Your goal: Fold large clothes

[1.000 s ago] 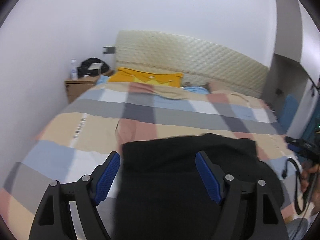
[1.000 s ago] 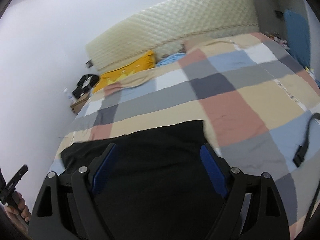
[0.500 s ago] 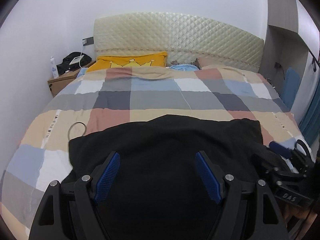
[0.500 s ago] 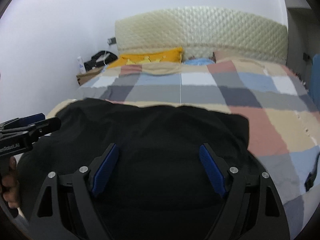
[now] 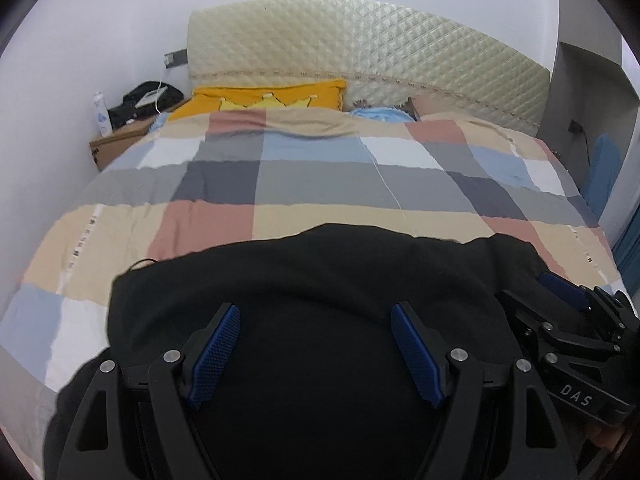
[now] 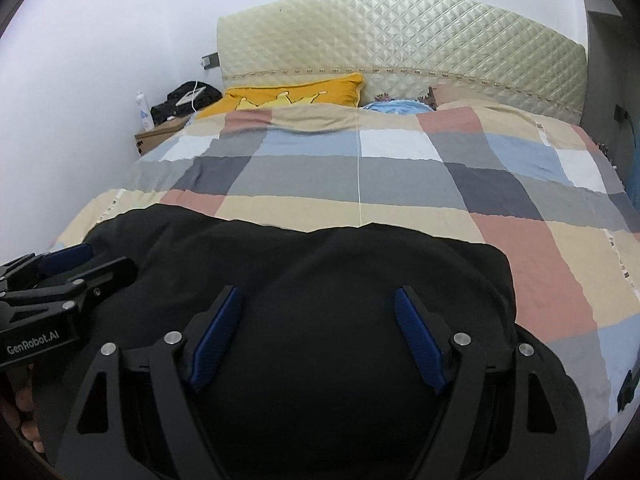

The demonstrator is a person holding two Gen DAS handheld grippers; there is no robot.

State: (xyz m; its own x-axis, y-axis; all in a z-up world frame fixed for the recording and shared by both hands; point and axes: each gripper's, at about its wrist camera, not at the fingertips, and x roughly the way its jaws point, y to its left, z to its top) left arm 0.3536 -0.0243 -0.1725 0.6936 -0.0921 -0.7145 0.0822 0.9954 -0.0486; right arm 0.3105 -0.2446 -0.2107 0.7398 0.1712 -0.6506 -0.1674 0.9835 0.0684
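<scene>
1. The black garment [image 5: 320, 288] lies spread on the near part of the checked bedspread [image 5: 320, 176], directly under and ahead of both tongs; its far edge runs as an uneven line across the bed, beyond the fingertips.
2. The left gripper [image 5: 316, 348] hangs over the garment with its jaws spread wide; the blue pads [image 5: 216, 346] have only black cloth showing between them and grip nothing.
3. The right gripper [image 6: 318, 332] stands the same way: jaws wide apart, blue pads [image 6: 420, 340] on either side of bare black cloth, nothing clamped.
4. The two tongs sit side by side. In the left wrist view the right gripper [image 5: 568, 320] shows at the right edge, over the garment's right end; in the right wrist view the left gripper [image 6: 60, 280] shows at the left edge, over the garment's left end.
5. Whether the fingertips touch the cloth or hover just above it cannot be told.
6. Past the garment, farther ahead of the tongs, the bedspread runs up to a yellow pillow [image 5: 268, 96] and a pale quilted headboard [image 5: 360, 40].
7. Ahead and to the left of the tongs, a wooden nightstand [image 5: 120, 140] stands beside the bed, with a black bag [image 5: 144, 100] and a white bottle [image 5: 102, 114] on it.
</scene>
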